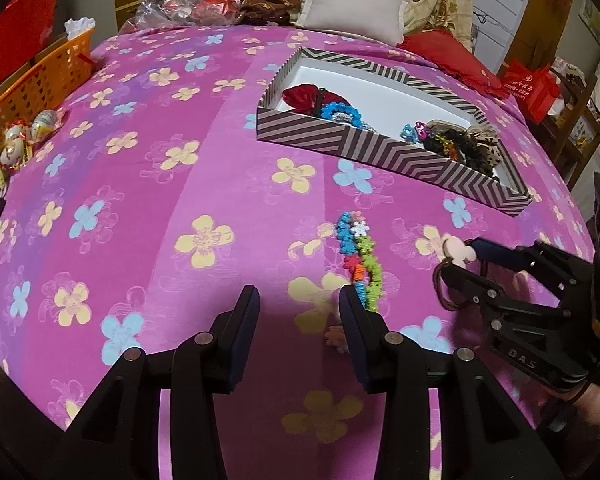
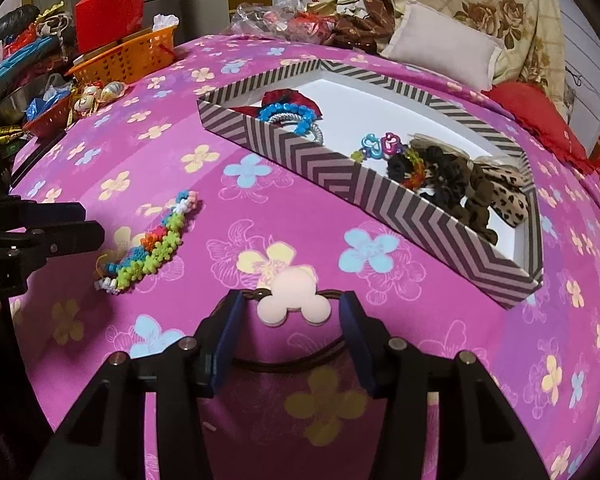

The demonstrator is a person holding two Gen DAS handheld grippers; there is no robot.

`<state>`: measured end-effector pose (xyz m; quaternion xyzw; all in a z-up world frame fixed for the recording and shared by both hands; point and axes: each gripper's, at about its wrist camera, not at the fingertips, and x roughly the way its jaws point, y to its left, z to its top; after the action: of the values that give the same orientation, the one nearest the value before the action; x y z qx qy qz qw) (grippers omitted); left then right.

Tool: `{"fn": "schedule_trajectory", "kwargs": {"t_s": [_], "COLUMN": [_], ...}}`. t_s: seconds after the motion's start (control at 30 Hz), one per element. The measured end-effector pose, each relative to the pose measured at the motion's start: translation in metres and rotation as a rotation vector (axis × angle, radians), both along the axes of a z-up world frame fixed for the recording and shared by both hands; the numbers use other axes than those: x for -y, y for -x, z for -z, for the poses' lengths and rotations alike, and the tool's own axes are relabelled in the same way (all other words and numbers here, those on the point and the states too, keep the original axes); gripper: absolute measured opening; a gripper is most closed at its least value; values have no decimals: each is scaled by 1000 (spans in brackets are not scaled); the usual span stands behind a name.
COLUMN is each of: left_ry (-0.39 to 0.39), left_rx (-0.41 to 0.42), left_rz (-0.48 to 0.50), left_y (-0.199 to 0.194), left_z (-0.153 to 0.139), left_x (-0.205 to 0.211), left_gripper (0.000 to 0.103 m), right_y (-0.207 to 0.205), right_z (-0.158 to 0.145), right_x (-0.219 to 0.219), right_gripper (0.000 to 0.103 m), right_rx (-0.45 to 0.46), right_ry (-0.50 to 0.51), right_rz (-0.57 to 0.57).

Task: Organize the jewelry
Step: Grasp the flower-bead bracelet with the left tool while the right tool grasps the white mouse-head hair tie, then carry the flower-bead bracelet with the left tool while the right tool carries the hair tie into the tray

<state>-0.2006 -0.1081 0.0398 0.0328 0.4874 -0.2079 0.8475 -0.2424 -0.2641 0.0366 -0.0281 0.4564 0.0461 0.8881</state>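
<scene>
Right gripper (image 2: 288, 312) astride the pink mouse-head hair tie (image 2: 294, 298), jaws parted, pads not visibly pressing it. Left gripper (image 1: 298, 306) spread, empty, beside the bead bracelet (image 1: 360, 256). Both pieces lying just short of the striped box (image 1: 380, 148), not yet stowed; scrunchies and bands already inside. Floral pink bedspread (image 1: 140, 184); pillow, orange basket beyond the box.

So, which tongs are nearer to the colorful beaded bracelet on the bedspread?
Left. The left tongs have one finger beside the colorful beaded bracelet; the right tongs are apart, around the pink hair tie.
</scene>
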Motion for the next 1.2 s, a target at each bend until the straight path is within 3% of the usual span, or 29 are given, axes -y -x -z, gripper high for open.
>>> {"fn": "schedule_trajectory", "kwargs": {"t_s": [0.6,1.03,1.1,1.2], "left_ry": [19,-33,-31,-55], "left_rx": [-45,-41,-33,-10], "left_rz": [49,35,37,41], "left_y": [-14,-30,-30,-31], "left_z": [2,16,17,17], "left_x": [41,62,64,67], "left_gripper": [24,24,20,4], "right_y": [20,21,21,21], "right_z": [-7,-1,-1,-1], "right_x": [18,23,23,23], "right_gripper": [38,38,38,38], "right_rx": [12,11,13,14], "right_ry": [-29,-60,-60,-59], "right_rz": [56,63,63,64]}}
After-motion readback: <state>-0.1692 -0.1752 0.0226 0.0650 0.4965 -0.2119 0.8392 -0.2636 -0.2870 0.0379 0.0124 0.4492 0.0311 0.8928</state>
